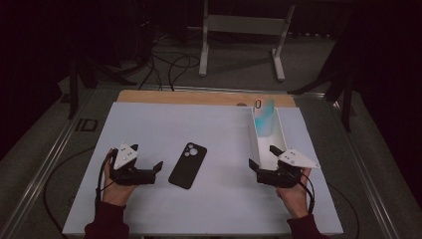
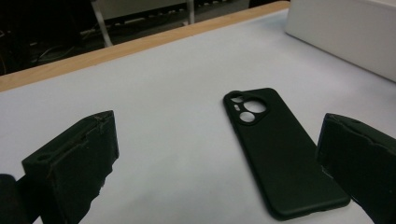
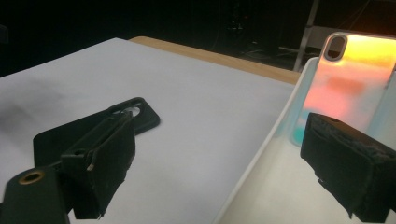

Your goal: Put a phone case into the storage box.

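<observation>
Jaws spread on both grippers, nothing held.
Black phone case (image 2: 275, 149) lies flat ahead of left gripper (image 2: 219, 163), nearer its right jaw; centre first, then close across the long edges.

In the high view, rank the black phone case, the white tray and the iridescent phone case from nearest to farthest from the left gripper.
From the left gripper:
1. Black phone case, flat on the mat just to its right.
2. White tray, across the mat on the right side.
3. Iridescent phone case, propped at the tray's far end.

The right gripper (image 3: 224, 172) fingers hide part of the black phone case (image 3: 60, 135).
</observation>
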{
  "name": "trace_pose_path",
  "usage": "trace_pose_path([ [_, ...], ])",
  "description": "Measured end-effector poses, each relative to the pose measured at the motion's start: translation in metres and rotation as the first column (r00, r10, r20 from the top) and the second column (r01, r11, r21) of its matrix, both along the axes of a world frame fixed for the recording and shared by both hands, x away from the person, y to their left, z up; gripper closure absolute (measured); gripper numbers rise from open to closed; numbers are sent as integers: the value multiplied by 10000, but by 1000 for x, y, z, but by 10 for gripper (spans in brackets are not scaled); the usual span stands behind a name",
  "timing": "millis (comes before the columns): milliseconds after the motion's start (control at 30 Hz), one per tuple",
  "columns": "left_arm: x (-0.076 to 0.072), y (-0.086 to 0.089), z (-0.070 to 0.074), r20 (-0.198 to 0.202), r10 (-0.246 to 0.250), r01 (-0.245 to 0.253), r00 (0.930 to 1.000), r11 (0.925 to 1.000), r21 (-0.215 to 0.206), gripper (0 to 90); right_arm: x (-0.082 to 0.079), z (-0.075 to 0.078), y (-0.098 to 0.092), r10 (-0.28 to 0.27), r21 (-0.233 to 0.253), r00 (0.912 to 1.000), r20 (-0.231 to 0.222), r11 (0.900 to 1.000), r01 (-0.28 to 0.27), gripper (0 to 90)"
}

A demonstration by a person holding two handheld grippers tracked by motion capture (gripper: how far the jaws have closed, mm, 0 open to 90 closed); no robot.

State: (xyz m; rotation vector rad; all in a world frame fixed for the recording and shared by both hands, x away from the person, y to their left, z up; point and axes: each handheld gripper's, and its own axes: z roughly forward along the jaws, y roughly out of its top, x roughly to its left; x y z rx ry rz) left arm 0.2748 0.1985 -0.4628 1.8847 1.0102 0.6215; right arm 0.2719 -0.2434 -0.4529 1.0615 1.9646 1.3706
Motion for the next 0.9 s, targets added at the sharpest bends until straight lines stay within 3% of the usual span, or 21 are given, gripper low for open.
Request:
trace_pose_path([
  [133,2,-12,-4,-299,-99,105,9995,9997,225,0,0,1,0,-18,56,10000,34,10000,18,99],
  [433,5,-43,-13,-807,-834,883,9932,9943,596,0,-1,1,-1,-42,57,10000,55,10000,42,100],
  [600,5,-59,-19,-1037,-1332,1370,9857,9901,308,21,-2,2,-1,-28,83,10000,91,10000,27,100],
  [767,4,-70,-24,-1095,-1671,1702,9798,9852,188,387,-3,2,-1,-9,61,9999,114,10000,8,100],
  [800,5,-75,-28,-1225,-1987,2019,9724,9793,140,387,-3,2,0,-22,53,9999,119,10000,22,100],
  [833,5,-78,-30,-1365,-2137,2182,9673,9757,189,524,-3,2,-1,-34,64,9999,150,10000,33,100],
  [900,6,-85,-35,-1567,-2282,2364,9609,9710,356,632,-3,2,-1,-64,85,9999,152,9999,63,100],
])
